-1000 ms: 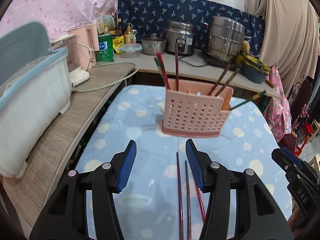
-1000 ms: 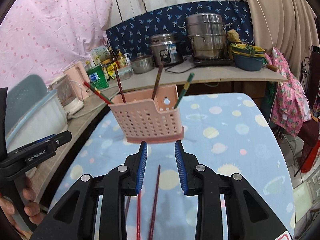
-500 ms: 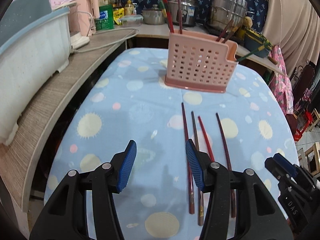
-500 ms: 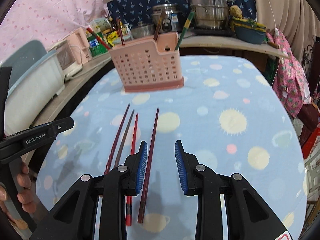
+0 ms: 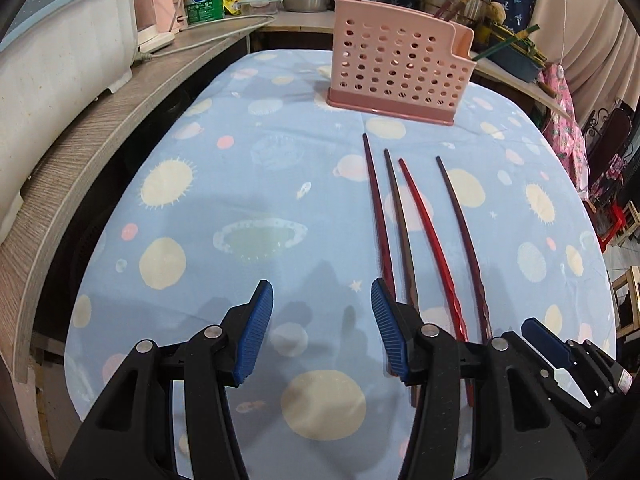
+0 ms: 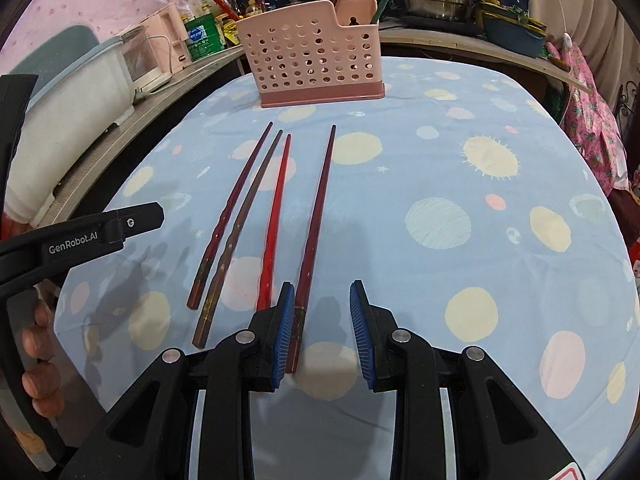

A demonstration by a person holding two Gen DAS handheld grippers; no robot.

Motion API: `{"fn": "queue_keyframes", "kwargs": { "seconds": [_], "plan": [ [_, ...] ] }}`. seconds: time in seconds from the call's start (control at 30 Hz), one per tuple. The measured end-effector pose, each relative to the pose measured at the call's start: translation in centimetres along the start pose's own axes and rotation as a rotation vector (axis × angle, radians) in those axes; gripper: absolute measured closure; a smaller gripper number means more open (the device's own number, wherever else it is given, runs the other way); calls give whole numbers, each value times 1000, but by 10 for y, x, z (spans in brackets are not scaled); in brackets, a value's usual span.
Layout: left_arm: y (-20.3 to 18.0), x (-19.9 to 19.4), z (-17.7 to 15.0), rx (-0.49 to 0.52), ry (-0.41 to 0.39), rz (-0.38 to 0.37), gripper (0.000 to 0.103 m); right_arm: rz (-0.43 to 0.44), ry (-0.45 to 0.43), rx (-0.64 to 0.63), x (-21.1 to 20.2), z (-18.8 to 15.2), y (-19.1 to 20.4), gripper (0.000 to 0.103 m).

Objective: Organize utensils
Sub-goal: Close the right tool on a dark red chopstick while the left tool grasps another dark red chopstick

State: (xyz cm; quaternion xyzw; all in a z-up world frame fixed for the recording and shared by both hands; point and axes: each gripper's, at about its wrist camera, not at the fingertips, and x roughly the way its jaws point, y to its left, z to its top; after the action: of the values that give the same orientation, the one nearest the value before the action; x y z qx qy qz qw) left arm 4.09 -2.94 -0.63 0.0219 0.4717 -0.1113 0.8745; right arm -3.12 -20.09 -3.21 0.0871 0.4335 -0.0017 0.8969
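The pink holder [image 6: 316, 52] stands on the blue cloth [image 6: 440, 184], several chopsticks upright inside. Four chopsticks [image 6: 276, 208] lie before it. Both grippers, left [image 5: 322, 328] and right [image 6: 322, 332], angle downward, jaws spread, holding nothing.

Dark red chopsticks [image 6: 316, 216], pink perforated holder [image 6: 316, 52], planet-patterned light-blue tablecloth [image 6: 440, 152].

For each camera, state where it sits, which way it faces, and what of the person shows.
Left wrist: sits on the left gripper, faces down the table toward the pink holder; no person's body shows.
Right wrist: sits on the right gripper, faces the same way; fingers show at left.
Shared: holder, four chopsticks, both grippers.
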Motion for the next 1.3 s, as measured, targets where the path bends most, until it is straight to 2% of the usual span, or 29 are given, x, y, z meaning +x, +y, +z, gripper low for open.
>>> {"fn": "queue_keyframes", "kwargs": {
  "seconds": [0.7,0.77,1.1,1.3],
  "plan": [
    [-6,10,-16,12,50,-7,53,-21,18,-23,9,-13,6,75],
    [-6,10,-16,12,50,-6,50,-27,16,-23,9,-14,6,79],
    [-6,12,-18,11,55,-11,46,-60,3,-46,9,-16,6,87],
    [-11,13,-22,18,60,-22,46,-60,2,-35,8,-15,-1,96]
  ]
}}
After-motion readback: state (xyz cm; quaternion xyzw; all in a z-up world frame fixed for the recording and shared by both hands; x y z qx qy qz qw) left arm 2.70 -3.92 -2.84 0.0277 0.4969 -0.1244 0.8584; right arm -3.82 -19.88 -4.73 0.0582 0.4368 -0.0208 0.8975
